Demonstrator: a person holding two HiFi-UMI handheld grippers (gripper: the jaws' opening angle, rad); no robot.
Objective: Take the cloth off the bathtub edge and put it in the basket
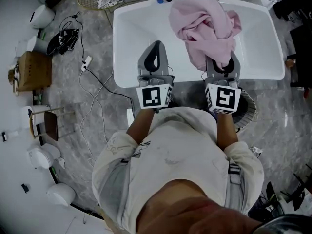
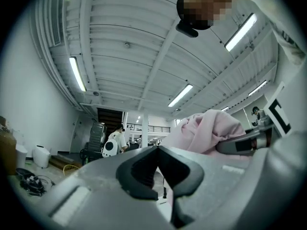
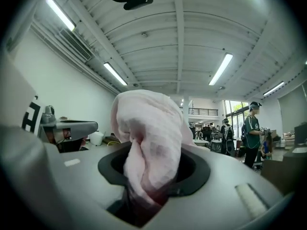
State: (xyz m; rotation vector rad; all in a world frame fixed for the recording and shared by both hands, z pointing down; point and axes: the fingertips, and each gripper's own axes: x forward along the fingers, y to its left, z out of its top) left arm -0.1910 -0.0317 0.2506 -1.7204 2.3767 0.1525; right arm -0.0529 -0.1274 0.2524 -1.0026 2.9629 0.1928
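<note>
I clamp the crumpled pink fabric cloth (image 1: 204, 26) in my right gripper (image 3: 151, 176), held above the white glossy bathtub (image 1: 131, 38) to clear its rim | my left gripper (image 2: 157, 152): jaws together, empty, idle

Pink cloth (image 1: 204, 23) hangs bunched over white bathtub (image 1: 141, 38).

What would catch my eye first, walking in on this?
A bunched pink cloth is clamped in the right gripper, held above a big white bathtub. Beside it, the left gripper is shut on nothing.
</note>
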